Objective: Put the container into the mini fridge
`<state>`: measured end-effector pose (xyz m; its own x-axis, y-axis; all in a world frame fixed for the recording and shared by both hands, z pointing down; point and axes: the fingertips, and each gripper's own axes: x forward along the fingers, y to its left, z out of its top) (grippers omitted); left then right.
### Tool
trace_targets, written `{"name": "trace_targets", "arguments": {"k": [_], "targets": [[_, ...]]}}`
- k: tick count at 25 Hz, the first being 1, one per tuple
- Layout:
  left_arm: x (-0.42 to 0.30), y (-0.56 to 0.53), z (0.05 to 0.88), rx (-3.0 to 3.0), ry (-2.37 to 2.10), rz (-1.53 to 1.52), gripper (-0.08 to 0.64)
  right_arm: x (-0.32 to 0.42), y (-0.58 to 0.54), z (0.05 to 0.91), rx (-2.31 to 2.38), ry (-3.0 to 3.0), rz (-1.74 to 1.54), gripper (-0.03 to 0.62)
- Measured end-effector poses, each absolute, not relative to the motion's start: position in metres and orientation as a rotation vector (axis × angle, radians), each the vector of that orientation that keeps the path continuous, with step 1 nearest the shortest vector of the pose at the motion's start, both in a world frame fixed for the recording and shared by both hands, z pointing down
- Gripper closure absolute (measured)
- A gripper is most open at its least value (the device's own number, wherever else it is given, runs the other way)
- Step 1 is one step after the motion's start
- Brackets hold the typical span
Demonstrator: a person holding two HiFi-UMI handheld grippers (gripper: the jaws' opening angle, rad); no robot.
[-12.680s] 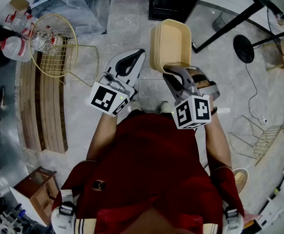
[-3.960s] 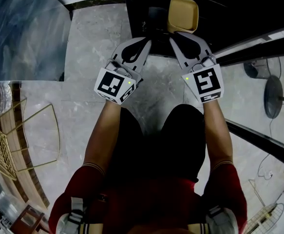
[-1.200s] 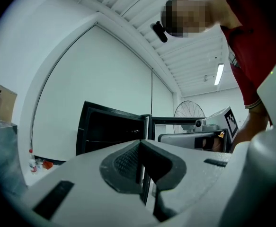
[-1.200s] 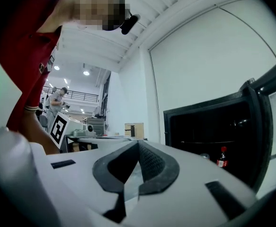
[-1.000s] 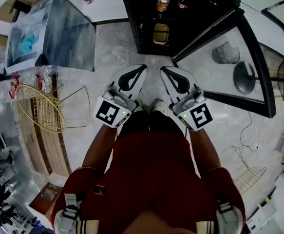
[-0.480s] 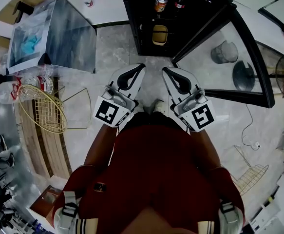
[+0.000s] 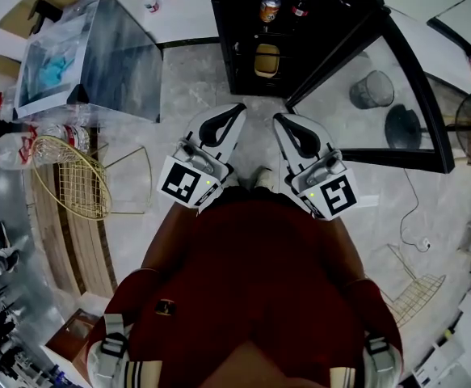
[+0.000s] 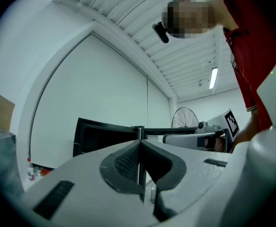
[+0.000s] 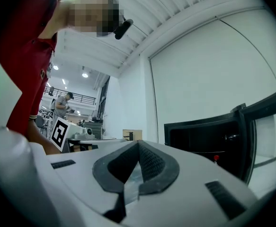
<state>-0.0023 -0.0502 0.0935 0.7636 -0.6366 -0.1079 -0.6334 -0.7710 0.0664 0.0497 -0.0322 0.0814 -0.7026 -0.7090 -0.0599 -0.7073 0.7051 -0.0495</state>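
The tan container (image 7: 267,59) already sits on a shelf inside the open mini fridge (image 7: 235,31), so the left gripper (image 7: 237,110) and right gripper (image 7: 280,120), the 2 tools near the person's waist, have jaws pressed together on nothing, probably done.

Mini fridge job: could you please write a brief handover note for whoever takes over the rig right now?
The left tool is shut and empty, held short of the fridge; the right tool is the same, beside it.
The container sits inside the mini fridge, with neither tool touching it.
Done: the container is in.
Left: the fridge door stands open, so closing it is probably all that remains.
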Motion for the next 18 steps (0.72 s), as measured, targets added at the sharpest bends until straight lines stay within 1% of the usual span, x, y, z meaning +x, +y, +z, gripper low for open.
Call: {"name": "trace_targets", "arguments": {"k": [18], "targets": [[0.015,-0.046,0.092,2.949,-1.015,-0.200,0.554,0.073,-0.026,0.080,-1.226,2.819,0.022,0.595]]}}
